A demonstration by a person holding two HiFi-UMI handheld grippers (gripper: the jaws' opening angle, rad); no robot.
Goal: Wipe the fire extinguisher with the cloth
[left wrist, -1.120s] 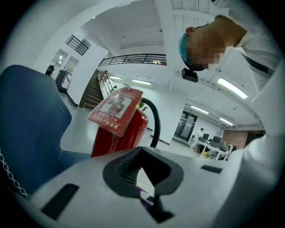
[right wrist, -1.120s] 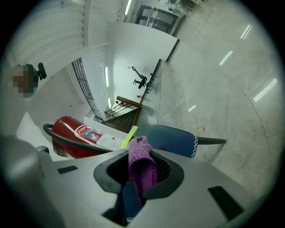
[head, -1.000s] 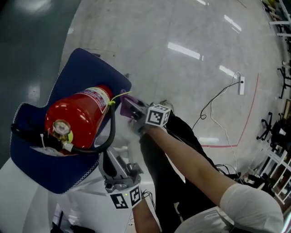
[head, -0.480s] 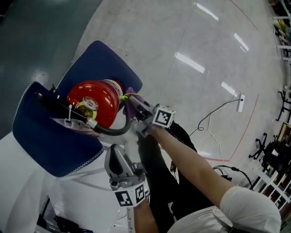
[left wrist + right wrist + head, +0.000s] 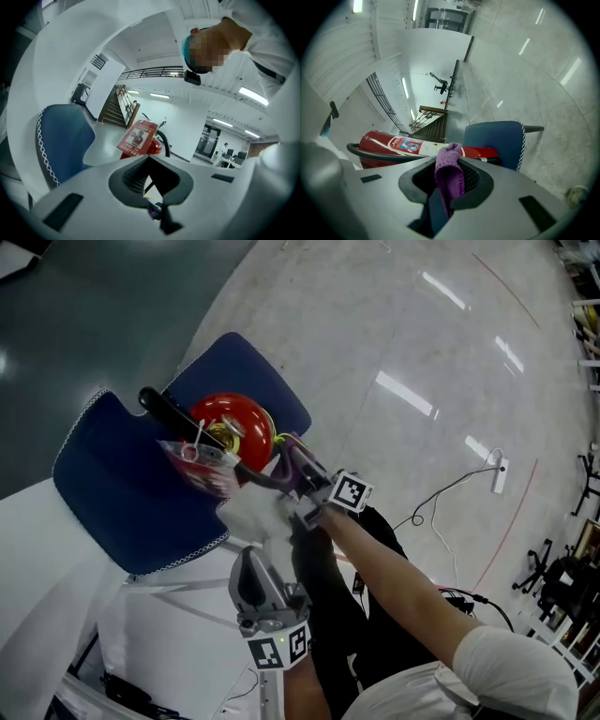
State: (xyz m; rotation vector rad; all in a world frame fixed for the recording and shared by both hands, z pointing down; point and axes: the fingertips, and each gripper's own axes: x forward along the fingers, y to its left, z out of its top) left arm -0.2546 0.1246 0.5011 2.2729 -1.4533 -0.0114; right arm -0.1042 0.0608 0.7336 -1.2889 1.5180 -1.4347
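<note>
Glossy floor [image 5: 422,334], extinguisher [image 5: 246,427] half-hidden, right gripper [image 5: 292,461] jaws pinching cloth [image 5: 450,165], left gripper [image 5: 251,568] jaws together

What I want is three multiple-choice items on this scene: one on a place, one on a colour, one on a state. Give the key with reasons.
1. Where does the fire extinguisher rest?
A. on the bare floor
B. on the blue chair
C. on a wall bracket

2. What colour is the cloth?
A. purple
B. yellow
C. white

3. How does the right gripper stand?
A. wide open and empty
B. shut on the hose
C. shut on the cloth

Key:
1 B: the head view shows the red cylinder sitting on the blue seat with the white stitched edge.
2 A: the right gripper view shows a purple knitted fold.
3 C: in the right gripper view the cloth is pinched between the jaws and sticks out past them.
</note>
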